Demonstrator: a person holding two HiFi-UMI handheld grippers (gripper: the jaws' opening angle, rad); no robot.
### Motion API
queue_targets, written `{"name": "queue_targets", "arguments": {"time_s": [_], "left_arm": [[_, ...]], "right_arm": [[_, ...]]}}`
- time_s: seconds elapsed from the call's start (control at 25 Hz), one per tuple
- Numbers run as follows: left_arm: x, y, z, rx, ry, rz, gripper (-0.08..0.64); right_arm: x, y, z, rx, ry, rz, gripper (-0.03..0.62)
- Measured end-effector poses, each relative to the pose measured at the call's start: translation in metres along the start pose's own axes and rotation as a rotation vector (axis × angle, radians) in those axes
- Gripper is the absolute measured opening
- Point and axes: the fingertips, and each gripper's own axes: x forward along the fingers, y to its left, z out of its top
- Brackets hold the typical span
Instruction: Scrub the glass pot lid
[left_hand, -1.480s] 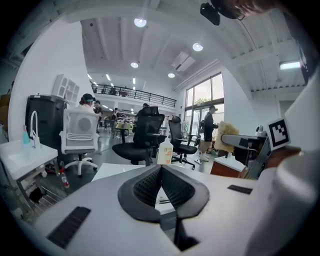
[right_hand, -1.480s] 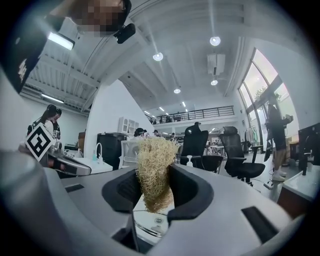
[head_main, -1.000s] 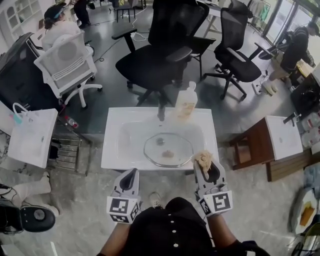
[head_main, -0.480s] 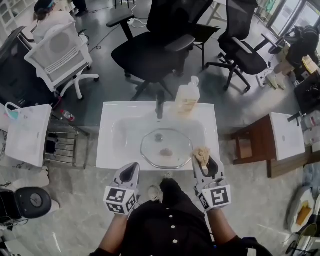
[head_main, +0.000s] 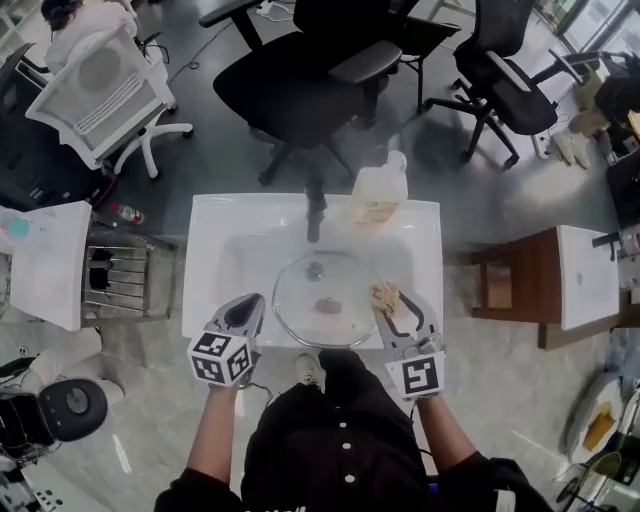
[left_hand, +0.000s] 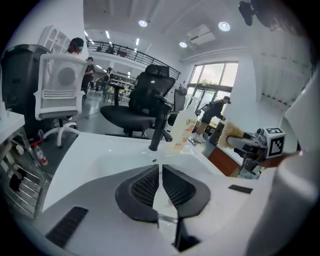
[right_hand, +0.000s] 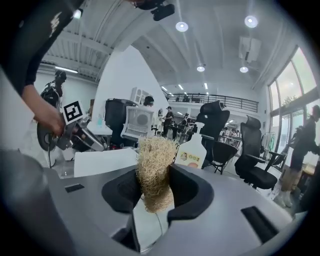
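The glass pot lid (head_main: 335, 285) lies flat in the bowl of the white sink (head_main: 205, 300), its knob (head_main: 315, 268) facing up and offset toward the faucet (head_main: 315, 212). A small brown patch shows through the glass near the lid centre; what it is cannot be determined.

Right gripper (head_main: 390, 310): the jaws are clamped on a tan fibrous scrubber (right_hand: 156, 170), which stands up between the pads and projects beyond the tips. In the head view the scrubber sits over the right edge of the lid; whether it contacts the glass cannot be determined.

Left gripper (left_hand: 160, 167): the jaws are pressed together with only a thin slit between the ribbed pads and nothing held. In the head view its tips are at the near-left sink rim, just beside the left edge of the lid.

A pump soap bottle (head_main: 379, 192) stands on the back rim of the sink, to the right of the black faucet.

Surroundings: a black office chair (head_main: 300, 80) behind the sink, a white mesh chair (head_main: 100, 85) at the upper left, and a brown wooden side table (head_main: 510, 290) to the right of the sink.
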Motion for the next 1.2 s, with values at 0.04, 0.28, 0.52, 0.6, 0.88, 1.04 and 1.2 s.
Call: {"name": "queue_targets", "arguments": {"time_s": [0.04, 0.28, 0.52, 0.6, 0.88, 1.04, 1.2], "left_arm": [[0.009, 0.008, -0.003, -0.017, 0.021, -0.002, 0.031], [0.071, 0.040, -0.032, -0.189, 0.207, -0.066, 0.242], [0.118, 0.040, -0.077, -0.470, 0.465, -0.203, 0.270], [0.127, 0.040, -0.091, -0.534, 0.554, -0.221, 0.275], [0.144, 0.057, -0.114, -0.655, 0.682, -0.233, 0.268], [0.149, 0.056, -0.120, -0.676, 0.742, -0.264, 0.116], [0.154, 0.057, -0.122, -0.673, 0.751, -0.267, 0.109]], "right_arm": [[0.007, 0.000, -0.006, -0.018, 0.015, 0.016, 0.152], [0.056, -0.005, -0.042, -0.089, 0.077, 0.124, 0.152], [0.104, 0.007, -0.077, -0.241, 0.095, 0.251, 0.153], [0.117, 0.014, -0.088, -0.288, 0.087, 0.302, 0.153], [0.162, 0.047, -0.137, -0.522, 0.127, 0.429, 0.153], [0.195, 0.067, -0.166, -0.654, 0.171, 0.473, 0.153], [0.218, 0.096, -0.192, -0.754, 0.199, 0.554, 0.153]]}}
